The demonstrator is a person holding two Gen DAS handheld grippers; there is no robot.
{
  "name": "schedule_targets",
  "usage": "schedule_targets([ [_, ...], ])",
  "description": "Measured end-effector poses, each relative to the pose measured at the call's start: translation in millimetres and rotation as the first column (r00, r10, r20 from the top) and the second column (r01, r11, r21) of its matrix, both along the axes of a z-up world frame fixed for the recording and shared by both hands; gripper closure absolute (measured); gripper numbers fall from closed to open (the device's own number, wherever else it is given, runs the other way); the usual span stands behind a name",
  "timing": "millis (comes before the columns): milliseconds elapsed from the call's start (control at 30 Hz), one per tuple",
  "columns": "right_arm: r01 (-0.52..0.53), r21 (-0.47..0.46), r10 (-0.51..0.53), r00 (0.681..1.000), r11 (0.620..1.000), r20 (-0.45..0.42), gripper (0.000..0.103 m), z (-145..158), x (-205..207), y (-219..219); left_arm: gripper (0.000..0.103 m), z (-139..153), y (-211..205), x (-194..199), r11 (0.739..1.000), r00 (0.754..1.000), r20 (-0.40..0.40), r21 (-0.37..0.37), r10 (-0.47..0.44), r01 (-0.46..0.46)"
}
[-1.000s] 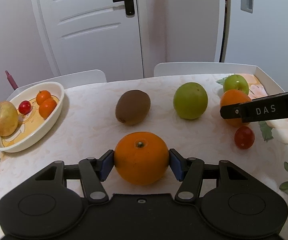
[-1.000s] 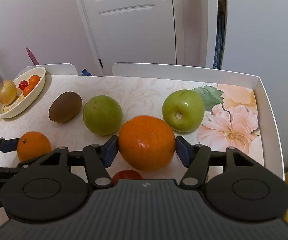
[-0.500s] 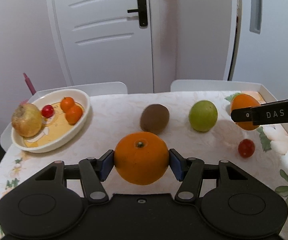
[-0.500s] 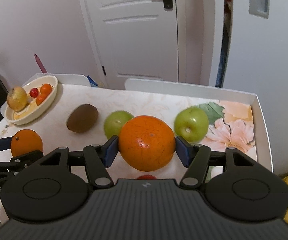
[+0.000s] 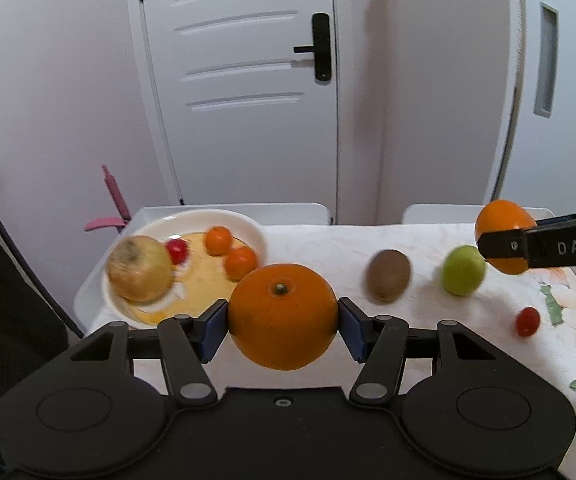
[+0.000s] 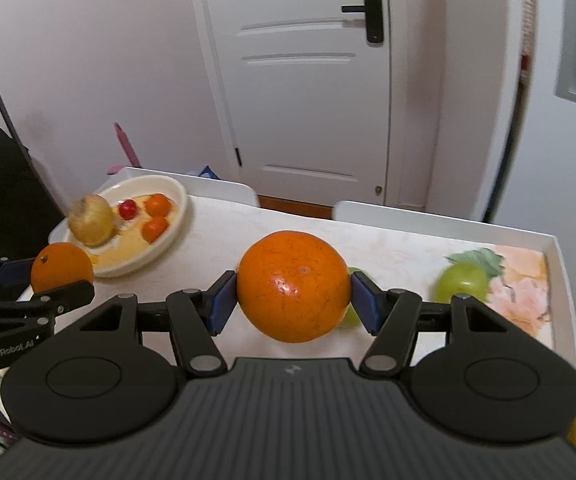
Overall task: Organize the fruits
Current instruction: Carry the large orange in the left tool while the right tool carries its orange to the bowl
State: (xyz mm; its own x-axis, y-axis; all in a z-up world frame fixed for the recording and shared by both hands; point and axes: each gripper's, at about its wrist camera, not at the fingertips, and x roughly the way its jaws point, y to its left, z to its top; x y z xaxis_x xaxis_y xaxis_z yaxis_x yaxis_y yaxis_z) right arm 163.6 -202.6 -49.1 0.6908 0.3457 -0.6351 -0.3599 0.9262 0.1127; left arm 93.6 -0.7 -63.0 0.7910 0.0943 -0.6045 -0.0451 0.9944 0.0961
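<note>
My left gripper [image 5: 282, 326] is shut on an orange [image 5: 282, 316], held in the air above the table's near left part, just in front of the cream bowl [image 5: 254, 232]. That bowl holds a yellowish apple [image 5: 140, 268], a cherry tomato [image 5: 177, 250] and two small tangerines [image 5: 218, 240]. My right gripper [image 6: 292, 302] is shut on a larger orange [image 6: 292, 286], also lifted off the table. In the left wrist view that larger orange [image 5: 501, 222] hangs at the right. On the cloth lie a kiwi [image 5: 388, 276], a green apple [image 5: 463, 270] and a loose cherry tomato [image 5: 527, 321].
A second green apple [image 6: 461, 286] lies on the floral part of the cloth near the table's raised right rim [image 6: 563, 280]. White chair backs [image 5: 232, 210] stand behind the table, a white door [image 5: 244, 80] beyond. A pink stick [image 5: 114, 196] leans at the left.
Both grippers have risen with their oranges and drawn back and to the left; the bowl now sits nearer the middle of each view, and the table fruits look smaller and farther.
</note>
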Motion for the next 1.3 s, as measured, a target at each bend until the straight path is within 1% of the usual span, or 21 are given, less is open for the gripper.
schedule_targets([
  [200,0.001,0.018,-0.001,1.0,1.0,-0.01,0.027,5.7,-1.4,43.1,0.04,8.6,40.6,7.3,1.0,1.0,-0.004,0.016,-0.013,0.013],
  [333,0.005,0.022,-0.005,1.0,1.0,-0.014,0.027,6.1,2.0,70.7,0.04,8.6,63.7,16.0,0.999,0.999,-0.01,0.024,-0.034,0.034],
  [600,0.027,0.023,-0.027,0.999,0.999,-0.031,0.027,-1.0,13.2,113.6,0.04,-3.5,99.2,39.0,0.996,0.996,-0.042,0.028,-0.081,0.082],
  [900,0.058,0.013,-0.057,0.997,0.998,-0.055,0.027,-14.1,29.3,145.8,0.04,-26.5,118.9,64.4,0.989,0.986,-0.087,0.02,-0.144,0.146],
  [1167,0.078,0.006,-0.077,0.995,0.997,-0.071,0.027,-24.9,40.0,156.6,0.04,-41.1,122.5,82.7,0.983,0.976,-0.114,-0.005,-0.184,0.185],
  [1300,0.081,-0.001,-0.081,0.994,0.997,-0.078,0.027,-28.5,43.8,158.8,0.039,-46.9,118.7,87.1,0.979,0.972,-0.123,-0.001,-0.203,0.204],
])
